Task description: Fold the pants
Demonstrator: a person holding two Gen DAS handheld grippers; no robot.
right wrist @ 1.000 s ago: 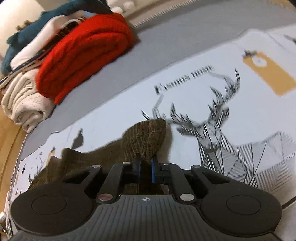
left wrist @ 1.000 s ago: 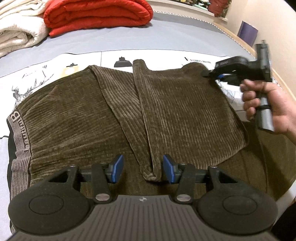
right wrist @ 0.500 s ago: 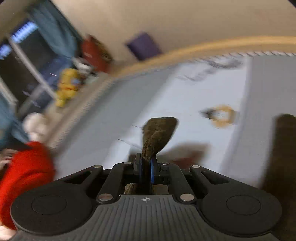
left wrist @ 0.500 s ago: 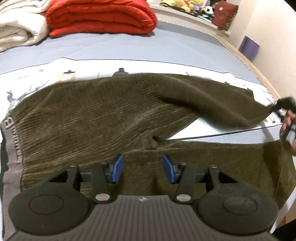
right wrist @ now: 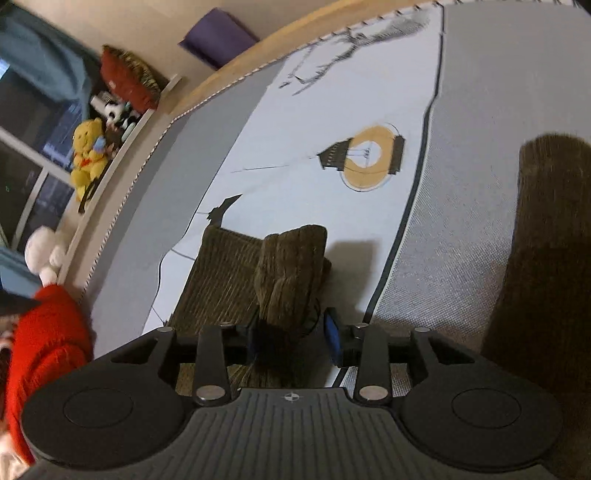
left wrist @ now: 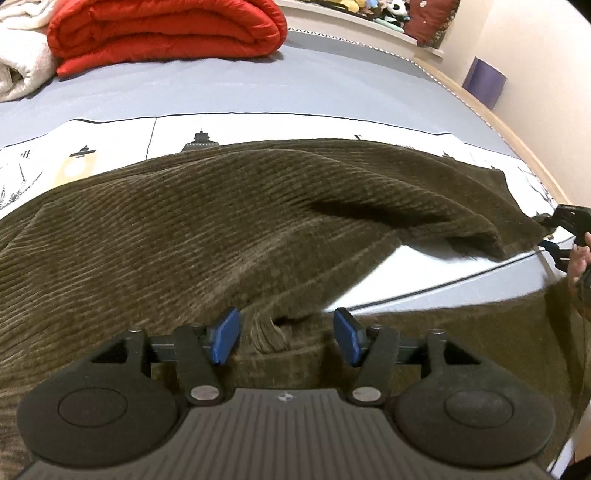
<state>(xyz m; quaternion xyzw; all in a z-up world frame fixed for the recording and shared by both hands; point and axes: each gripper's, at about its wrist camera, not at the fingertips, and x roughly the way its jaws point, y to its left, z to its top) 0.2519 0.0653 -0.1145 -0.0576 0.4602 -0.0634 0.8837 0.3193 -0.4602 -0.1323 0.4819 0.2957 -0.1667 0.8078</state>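
Pants (left wrist: 229,229) lie between both just-widening tools, left (left wrist: 286,338) and right (right wrist: 291,334), unclamped.

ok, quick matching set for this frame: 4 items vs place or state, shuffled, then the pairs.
1 pants
2 red blanket
3 right tool
4 yellow plush bear

A folded at the far end of the bed
B on the window ledge
C spread over the printed sheet
D jaws just opening, leg hem between them

Pairs: 1-C, 2-A, 3-D, 4-B
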